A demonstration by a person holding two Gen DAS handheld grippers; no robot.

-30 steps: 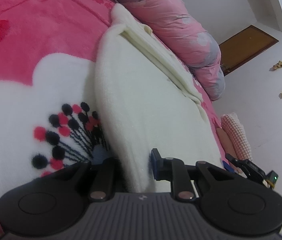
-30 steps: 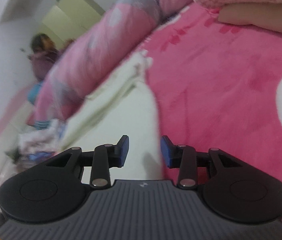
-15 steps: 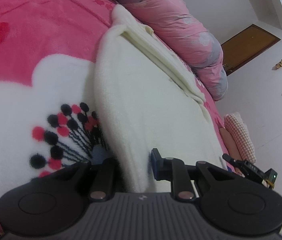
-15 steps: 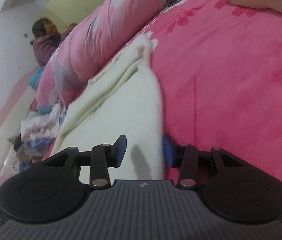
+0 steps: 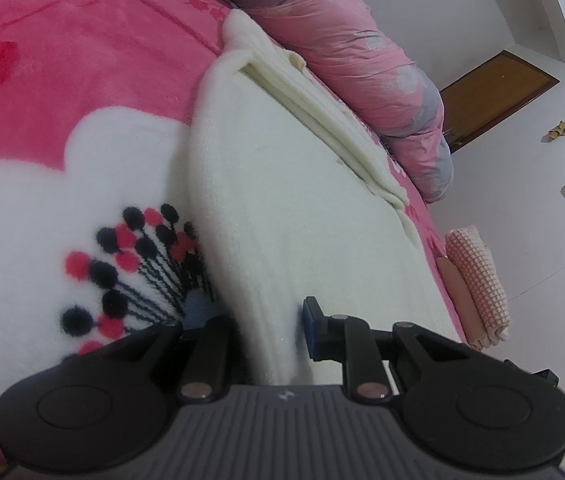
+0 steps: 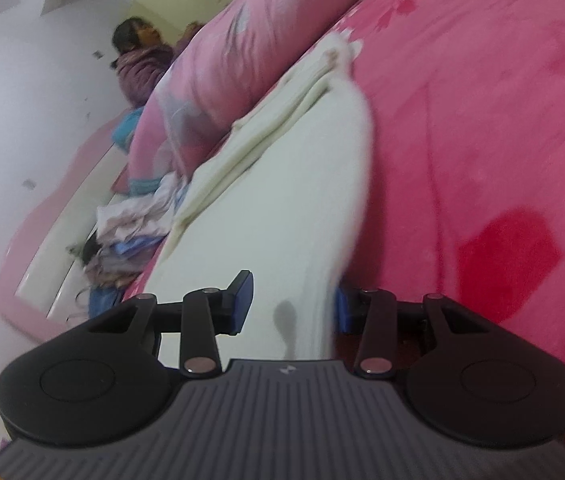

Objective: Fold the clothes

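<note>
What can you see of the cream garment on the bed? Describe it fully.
The cream garment looks like soft, fluffy fleece. It lies flat and long on the pink floral blanket, beside a rolled pink quilt, with folded layers stacked along its far side. The left gripper has one near edge between its jaws; the right gripper has the other edge, slightly bunched, between its spread jaws.

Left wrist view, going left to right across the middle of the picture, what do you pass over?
Pink blanket with its white flower patch and black and red dots → cream garment → pink quilt roll → checked folded cloth → white wall.
</note>
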